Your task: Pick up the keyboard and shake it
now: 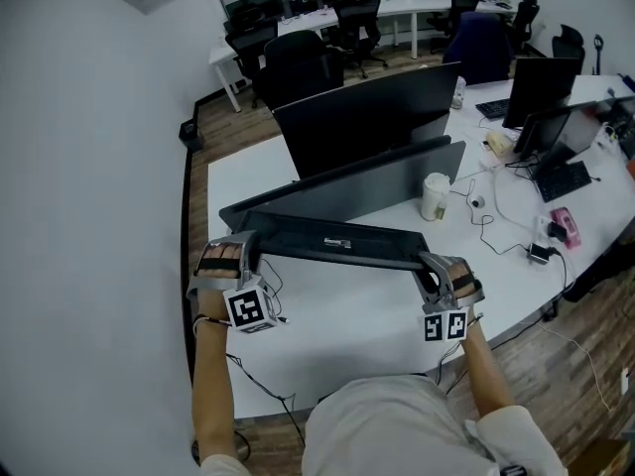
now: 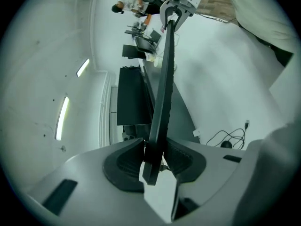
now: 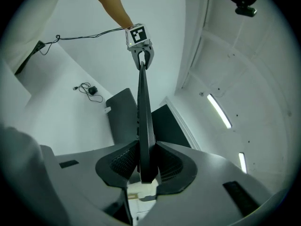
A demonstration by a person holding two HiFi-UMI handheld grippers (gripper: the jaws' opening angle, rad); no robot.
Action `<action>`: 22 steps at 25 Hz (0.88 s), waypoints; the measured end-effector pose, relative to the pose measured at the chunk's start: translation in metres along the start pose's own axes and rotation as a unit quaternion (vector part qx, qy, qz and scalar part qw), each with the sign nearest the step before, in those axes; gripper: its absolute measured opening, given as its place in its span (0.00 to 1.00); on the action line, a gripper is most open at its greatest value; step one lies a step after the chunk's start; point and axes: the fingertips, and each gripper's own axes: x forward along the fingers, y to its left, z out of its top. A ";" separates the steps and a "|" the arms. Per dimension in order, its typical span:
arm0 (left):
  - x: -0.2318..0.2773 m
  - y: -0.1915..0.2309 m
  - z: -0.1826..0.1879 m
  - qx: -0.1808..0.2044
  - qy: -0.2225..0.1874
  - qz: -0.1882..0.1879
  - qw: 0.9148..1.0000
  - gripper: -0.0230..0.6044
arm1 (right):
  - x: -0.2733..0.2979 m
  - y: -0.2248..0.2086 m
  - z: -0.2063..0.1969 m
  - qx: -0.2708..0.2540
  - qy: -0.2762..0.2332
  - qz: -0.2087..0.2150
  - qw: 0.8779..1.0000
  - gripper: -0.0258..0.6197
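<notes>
Head view: the keyboard [image 1: 337, 241] is held up off the white desk [image 1: 347, 315], its long axis running crosswise from the left gripper [image 1: 248, 249] to the right gripper [image 1: 427, 269]. Each gripper pinches one short end between its pads (each gripper view shows the slab edge-on, stretching away to the opposite gripper), so neither hand is nearer. A shake probably calls for both hands moving together across that axis, lest one end twist free.
</notes>
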 end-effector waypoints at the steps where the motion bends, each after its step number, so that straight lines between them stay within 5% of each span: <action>1: -0.005 0.005 -0.004 -0.018 0.007 0.009 1.000 0.26 | 0.002 -0.016 0.006 -0.030 -0.007 -0.008 1.000 0.25; 8: -0.047 0.041 -0.036 -0.101 0.070 0.130 0.984 0.24 | 0.013 -0.129 0.067 -0.202 -0.065 -0.102 0.972 0.25; 11: -0.069 0.050 -0.046 -0.118 0.089 0.183 0.972 0.23 | 0.016 -0.158 0.092 -0.236 -0.090 -0.129 0.959 0.25; 18: -0.111 0.077 -0.076 -0.142 0.121 0.233 0.954 0.22 | -0.001 -0.208 0.158 -0.310 -0.144 -0.185 0.922 0.26; 22: -0.138 0.105 -0.081 -0.138 0.126 0.282 0.941 0.22 | -0.012 -0.232 0.175 -0.298 -0.152 -0.219 0.917 0.26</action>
